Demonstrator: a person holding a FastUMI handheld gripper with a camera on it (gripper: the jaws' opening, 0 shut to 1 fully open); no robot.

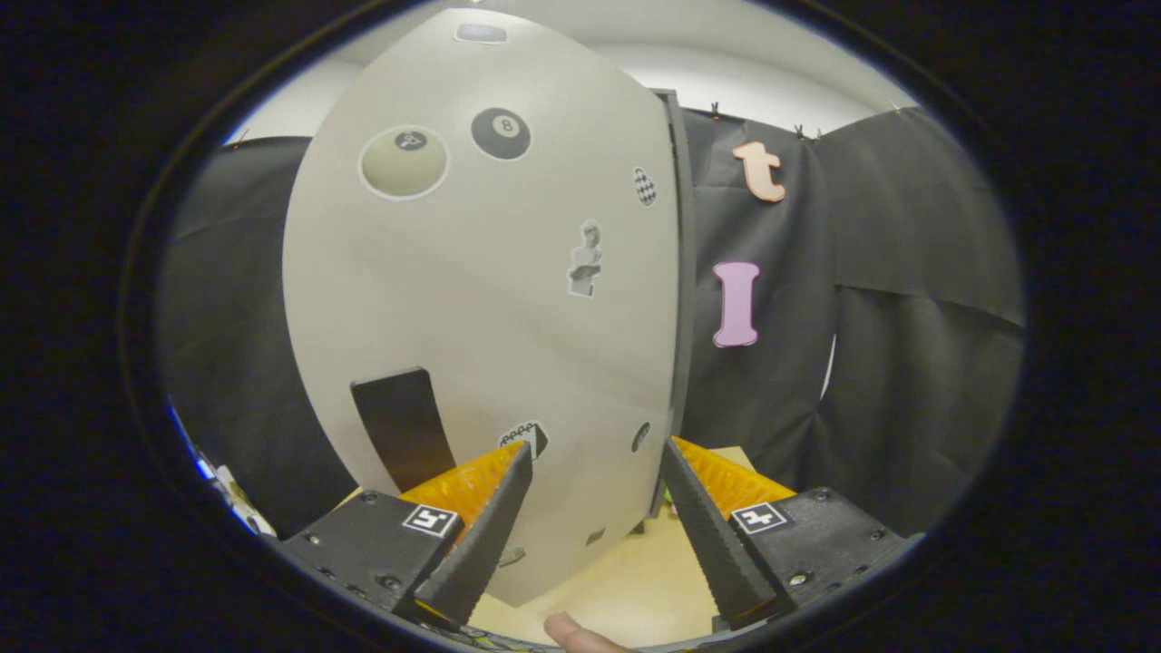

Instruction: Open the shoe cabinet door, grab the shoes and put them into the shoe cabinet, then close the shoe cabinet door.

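The shoe cabinet's pale grey door (472, 299) stands close ahead, dotted with small stickers and bearing a dark rectangular handle (402, 426) low on its left. The door's dark right edge (682, 272) runs down to just beside my right finger. My gripper (594, 453) is open, its fingers (494, 517) spread in front of the door's lower right part, with nothing pressed between them. The handle lies just left of my left finger. The shoes are hidden from me.
A light wooden surface (635, 580) lies under the fingers. A fingertip of the person's hand (576, 632) pokes in at the very bottom. Black cloth walls (907, 345) hang to the right and left of the cabinet.
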